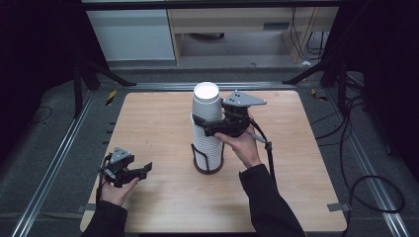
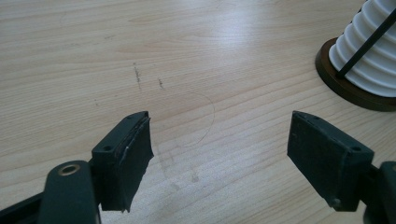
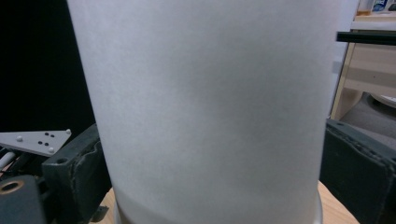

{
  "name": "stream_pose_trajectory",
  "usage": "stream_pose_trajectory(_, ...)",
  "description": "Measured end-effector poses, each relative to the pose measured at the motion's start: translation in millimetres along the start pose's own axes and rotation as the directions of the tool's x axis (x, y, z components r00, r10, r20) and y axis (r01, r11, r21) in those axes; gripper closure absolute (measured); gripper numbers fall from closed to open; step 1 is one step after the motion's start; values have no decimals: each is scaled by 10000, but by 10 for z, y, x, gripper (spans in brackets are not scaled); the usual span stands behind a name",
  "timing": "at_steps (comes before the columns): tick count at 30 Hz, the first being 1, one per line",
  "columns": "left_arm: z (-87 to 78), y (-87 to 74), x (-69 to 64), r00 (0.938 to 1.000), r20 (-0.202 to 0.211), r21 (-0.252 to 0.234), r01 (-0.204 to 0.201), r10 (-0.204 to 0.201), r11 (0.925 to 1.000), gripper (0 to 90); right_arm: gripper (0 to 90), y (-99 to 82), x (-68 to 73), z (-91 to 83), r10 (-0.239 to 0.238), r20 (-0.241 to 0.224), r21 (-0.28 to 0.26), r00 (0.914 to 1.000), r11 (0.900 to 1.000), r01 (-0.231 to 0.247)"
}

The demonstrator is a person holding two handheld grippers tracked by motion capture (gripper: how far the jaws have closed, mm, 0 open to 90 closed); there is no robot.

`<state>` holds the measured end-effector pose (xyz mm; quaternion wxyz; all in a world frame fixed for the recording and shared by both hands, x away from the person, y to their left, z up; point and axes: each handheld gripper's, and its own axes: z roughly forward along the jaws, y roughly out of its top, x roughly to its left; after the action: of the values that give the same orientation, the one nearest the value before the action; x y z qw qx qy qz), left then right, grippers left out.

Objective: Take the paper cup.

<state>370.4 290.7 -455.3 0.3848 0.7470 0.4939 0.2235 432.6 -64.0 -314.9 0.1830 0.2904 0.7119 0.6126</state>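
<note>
**White paper cup gripped at the top of an inverted stack**

White paper cups (image 1: 207,126) stood nested upside down in a dark wire holder (image 1: 207,163) near the middle of the wooden surface (image 1: 163,207). The right tongs (image 1: 213,124) reached in from the right-edge side, with one jaw on either side of the top cup (image 1: 206,101); in the right gripper view the cup wall (image 3: 210,107) lay between the two black jaws and appeared to touch both, so the tongs were judged clamped on it. The left tongs (image 1: 143,170) rested low toward the near-left corner, jaws wide apart over bare wood, well apart from the stack; the holder's base (image 2: 345,86) showed at the upper right of the left gripper view.

The step in hand was judged to be separating the top cup from those beneath. Done well, it called for:

- light pressure, since thin paper walls dent easily;
- a straight upward lift along the stack's axis, so that the cups below stayed seated;
- a slight twist if the second cup clung;
- the idle left tongs ready to steady the holder should it tip.
</note>
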Motion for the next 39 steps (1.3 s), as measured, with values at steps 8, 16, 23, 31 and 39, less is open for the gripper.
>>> stream_pose_trajectory(8,7,-2,-4,10000,33,11,15,-15,10000,211,97,-11,16,30,-156,-41,-134,9999,9998,156)
stream_pose_trajectory(16,8,-3,-1,10000,42,16,47,-47,10000,211,113,-6,28,25,-295,30,-167,9996,9994,296)
stream_pose_trajectory(23,16,-6,-2,10000,57,58,32,-32,10000,210,114,1,28,26,-349,1,-129,9994,9993,349)
stream_pose_trajectory(31,16,-6,-1,10000,67,55,35,-36,10000,209,119,33,21,17,-322,-126,-385,9994,9988,317)
stream_pose_trajectory(39,9,-1,-4,10000,77,25,23,-23,10000,210,128,157,41,-10,-394,-154,-421,9991,9984,387)
